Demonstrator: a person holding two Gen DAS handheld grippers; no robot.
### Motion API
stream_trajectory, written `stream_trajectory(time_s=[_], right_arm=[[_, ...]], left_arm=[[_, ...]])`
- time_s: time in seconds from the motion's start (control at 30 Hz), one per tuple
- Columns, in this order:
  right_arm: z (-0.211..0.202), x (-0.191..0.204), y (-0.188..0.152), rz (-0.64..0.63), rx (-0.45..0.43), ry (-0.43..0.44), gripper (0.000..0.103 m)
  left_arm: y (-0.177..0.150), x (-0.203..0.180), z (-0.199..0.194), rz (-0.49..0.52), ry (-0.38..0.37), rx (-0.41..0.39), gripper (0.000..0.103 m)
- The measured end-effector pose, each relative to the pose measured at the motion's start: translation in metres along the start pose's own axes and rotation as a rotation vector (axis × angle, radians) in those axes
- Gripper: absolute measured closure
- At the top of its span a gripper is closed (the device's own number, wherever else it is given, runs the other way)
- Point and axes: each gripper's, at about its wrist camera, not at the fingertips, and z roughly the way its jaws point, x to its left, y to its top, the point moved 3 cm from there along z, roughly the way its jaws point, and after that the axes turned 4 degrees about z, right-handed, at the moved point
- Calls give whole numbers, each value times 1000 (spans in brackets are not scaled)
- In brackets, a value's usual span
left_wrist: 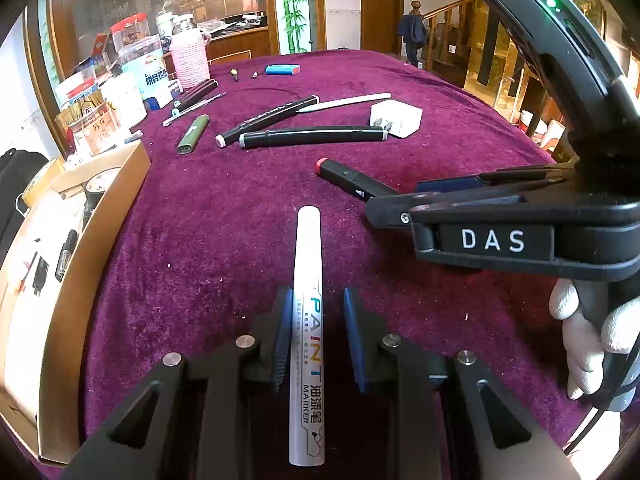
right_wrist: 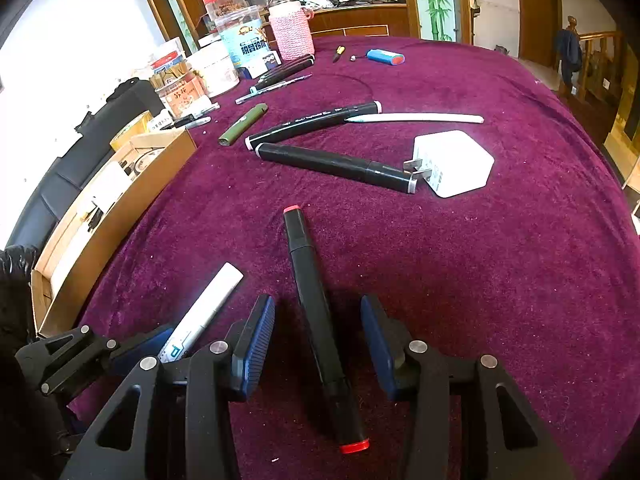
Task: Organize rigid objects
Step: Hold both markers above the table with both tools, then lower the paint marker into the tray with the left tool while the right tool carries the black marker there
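Observation:
A white paint marker [left_wrist: 306,320] lies on the purple cloth between the open fingers of my left gripper [left_wrist: 315,300]; a gap shows on each side of it. It also shows in the right wrist view [right_wrist: 204,312]. A black marker with red ends [right_wrist: 320,320] lies between the open fingers of my right gripper [right_wrist: 318,312], apart from both pads. In the left wrist view the right gripper [left_wrist: 404,204] hovers over that marker [left_wrist: 344,174]. Two black markers [right_wrist: 332,164], a white pen [right_wrist: 416,118] and a green pen [right_wrist: 242,125] lie farther back.
An open cardboard box [left_wrist: 76,264] with small items stands at the table's left edge. A white plug adapter [right_wrist: 452,164] lies at mid right. Jars, a pink-covered bottle [right_wrist: 290,34] and boxes crowd the back left. A blue battery pack [right_wrist: 386,57] lies at the back.

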Motion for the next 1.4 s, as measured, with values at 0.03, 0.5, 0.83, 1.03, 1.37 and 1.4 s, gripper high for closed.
stream_trajectory(time_s=[0.03, 0.5, 0.83, 1.03, 1.37, 1.4], right_arm=[[0, 0, 0, 0, 0, 0, 55], [4, 9, 0, -66, 12, -80, 54], [6, 21, -1, -124, 33, -181, 58], [4, 31, -4, -117, 21, -172, 87], [-32, 62, 16, -46, -35, 5, 87], [-35, 69, 19, -49, -34, 32, 87]], left_arm=[[0, 0, 0, 0, -1, 0, 78], [-7, 4, -8, 1, -68, 20, 89], [-24, 35, -56, -108, -157, -42, 89], [-31, 55, -86, -151, -182, -88, 89], [-45, 157, -119, -350, -113, -135, 89], [-47, 171, -119, -370, -85, -129, 89]])
